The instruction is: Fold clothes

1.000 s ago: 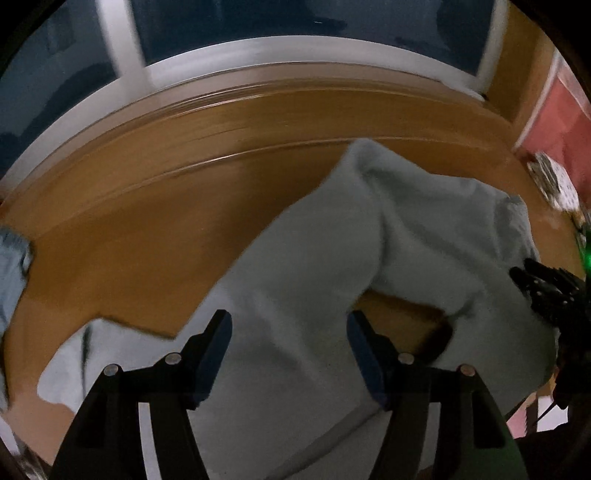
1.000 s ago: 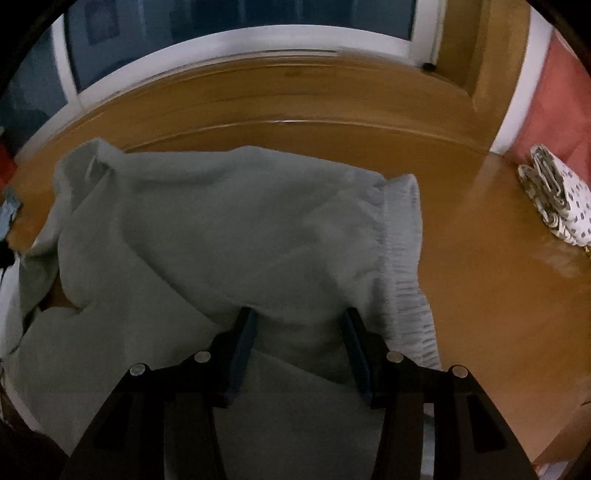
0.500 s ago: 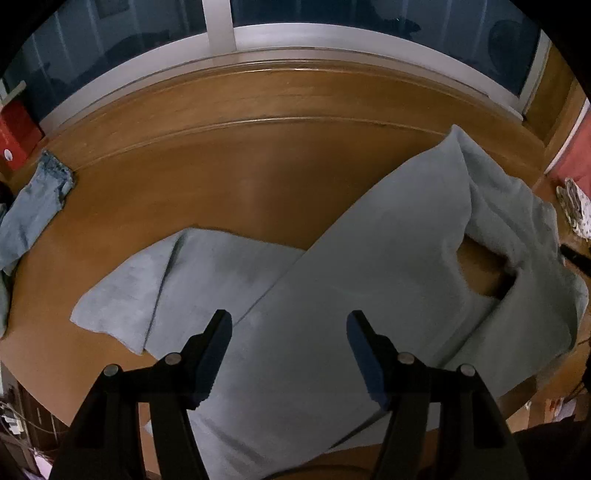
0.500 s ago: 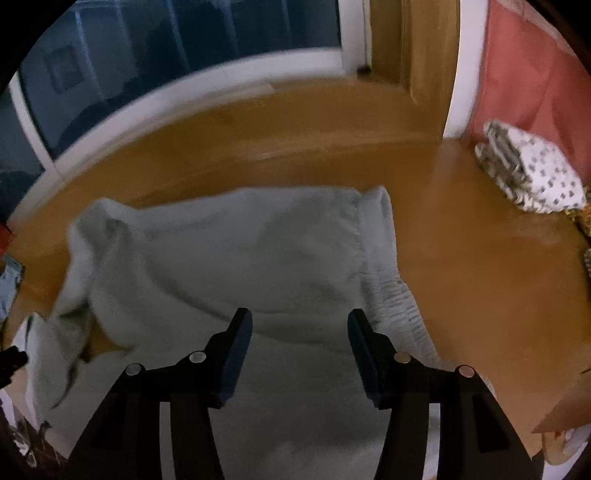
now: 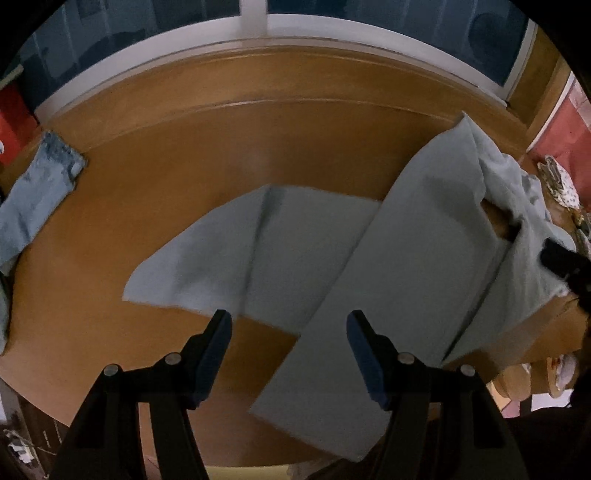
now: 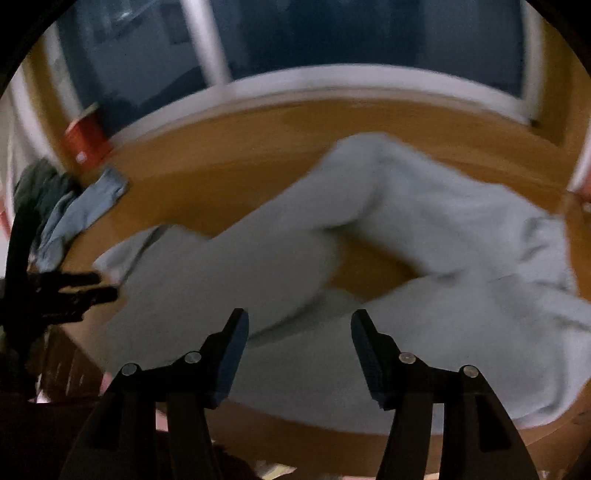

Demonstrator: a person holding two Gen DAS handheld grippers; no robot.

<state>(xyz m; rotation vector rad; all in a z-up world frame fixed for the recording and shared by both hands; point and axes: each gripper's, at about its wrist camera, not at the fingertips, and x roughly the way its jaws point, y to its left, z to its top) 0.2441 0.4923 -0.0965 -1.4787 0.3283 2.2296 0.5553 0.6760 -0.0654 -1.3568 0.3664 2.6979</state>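
**woodshed_42:** Wooden tabletop (image 5: pixel 155 206) under a dark window (image 5: pixel 369 14), that's the whole setting. Where do the clothes sit on it?

**lintroller:** Pale grey-blue sweatpants (image 5: pixel 406 266) are spread across the middle and right of the table. One leg lies flat and runs down toward the near edge, and the other pokes out to its left with a crease along it. The waist end is bunched up on the far right, with a gap of bare wood showing between the folds.

**woodshed_42:** And the grippers?

**lintroller:** Left gripper (image 5: pixel 288 350) hangs above the sweatpants' near leg with its jaws about half apart. Nothing's between them, and the cloth lies flat underneath. Right gripper (image 6: pixel 299 347) is over the sweatpants from the other side. Its jaws are spreading wider right now, with nothing pinched between them either. That view is smeared, so cloth detail is mush.

**woodshed_42:** Anything else around the sweatpants?

**lintroller:** Faded jeans (image 5: pixel 33 199) lie well to their left, at the table's edge. Beyond those, the right camera shows a red box (image 6: pixel 86 142) by the window and some dark cloth (image 6: pixel 37 192). Off the waist end, to the far right, sits a spotted folded fabric (image 5: pixel 561 184), with a red panel (image 5: pixel 565 136) behind it.
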